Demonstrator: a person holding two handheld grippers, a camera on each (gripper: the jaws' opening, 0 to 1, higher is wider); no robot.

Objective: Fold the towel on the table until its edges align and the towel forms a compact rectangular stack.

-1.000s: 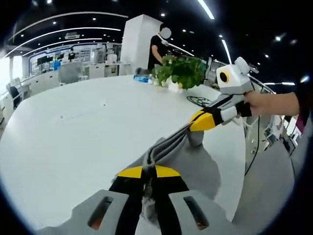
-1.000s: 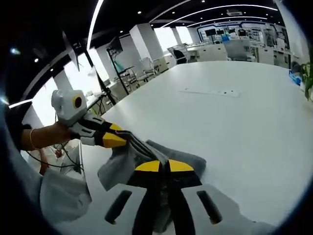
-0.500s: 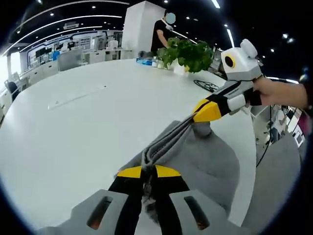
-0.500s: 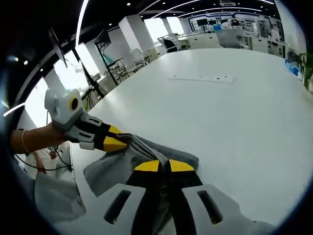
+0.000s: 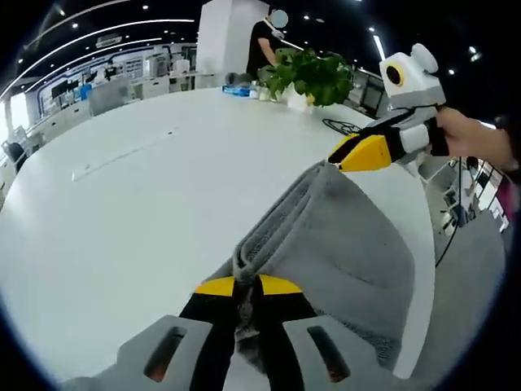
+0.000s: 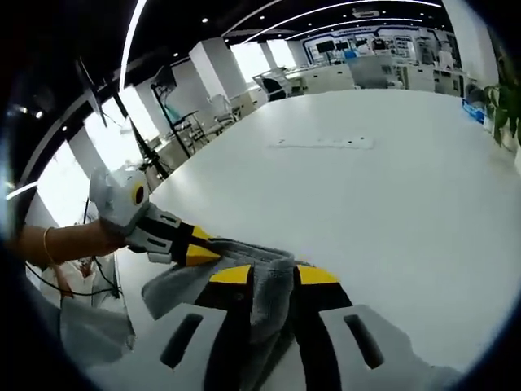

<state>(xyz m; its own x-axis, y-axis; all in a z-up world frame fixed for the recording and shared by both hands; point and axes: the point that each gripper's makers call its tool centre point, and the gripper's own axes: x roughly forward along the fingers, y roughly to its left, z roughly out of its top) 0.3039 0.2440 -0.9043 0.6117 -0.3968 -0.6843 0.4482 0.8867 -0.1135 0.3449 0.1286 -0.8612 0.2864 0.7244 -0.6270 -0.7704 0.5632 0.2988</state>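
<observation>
Clearly mid-fold, the grey towel [image 5: 334,244] hangs stretched between the left gripper [image 5: 247,287] and the right gripper [image 6: 264,277], each clamped on a corner of it above the near edge of the white table [image 5: 138,195], so laying it down and aligning its edges remain.
</observation>
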